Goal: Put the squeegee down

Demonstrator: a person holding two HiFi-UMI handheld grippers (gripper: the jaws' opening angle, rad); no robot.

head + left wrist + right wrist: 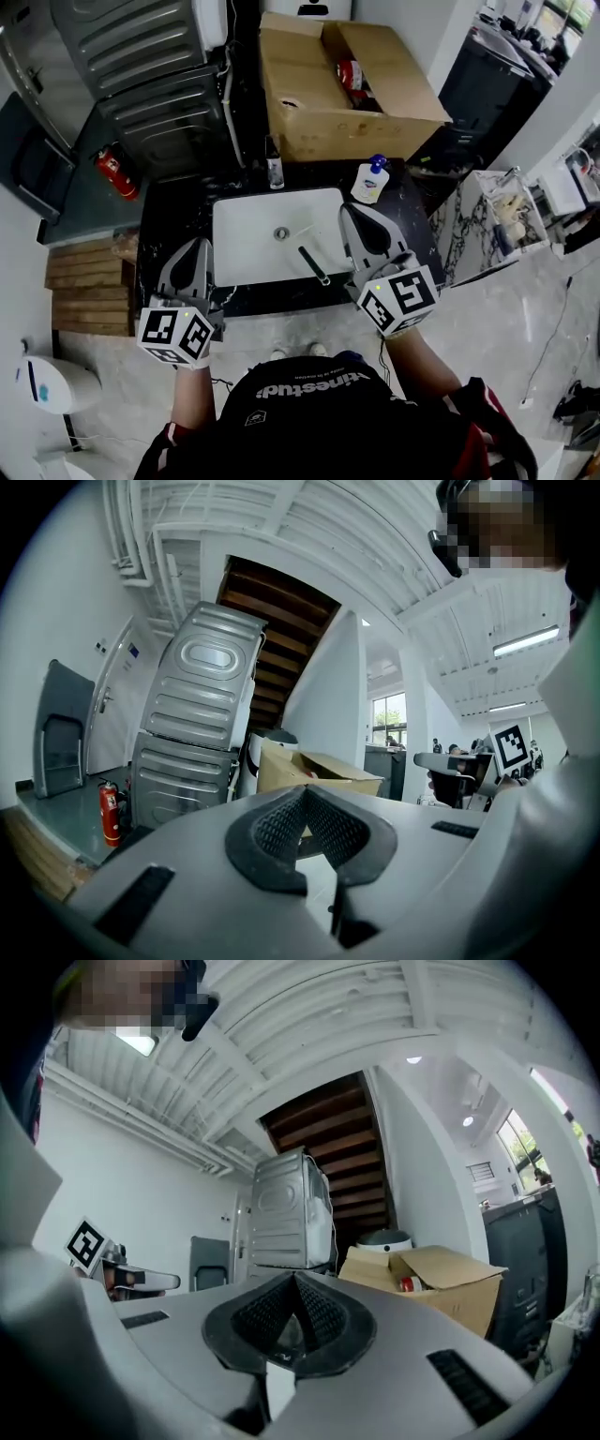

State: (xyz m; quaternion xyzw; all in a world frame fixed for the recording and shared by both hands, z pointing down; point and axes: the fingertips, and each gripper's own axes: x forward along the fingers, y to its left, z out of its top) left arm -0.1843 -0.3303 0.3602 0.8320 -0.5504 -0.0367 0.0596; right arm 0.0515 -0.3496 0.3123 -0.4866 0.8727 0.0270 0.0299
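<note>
In the head view a dark squeegee (314, 265) lies in the white sink (244, 234), right of the drain and free of both grippers. My right gripper (356, 214) hovers over the sink's right edge, close to the squeegee; its jaws are shut with nothing between them. My left gripper (196, 247) hangs over the sink's left edge, also shut and empty. In the left gripper view the gripper (305, 792) points level toward a grey appliance; the pads meet at the tip. In the right gripper view the gripper (294, 1282) likewise faces level into the room with its pads together.
A soap pump bottle (370, 180) and a small dark bottle (275, 172) stand on the black counter (173, 211) behind the sink. An open cardboard box (347, 84), grey appliance panels (141, 66), a fire extinguisher (117, 173) and a wooden pallet (84, 286) surround it.
</note>
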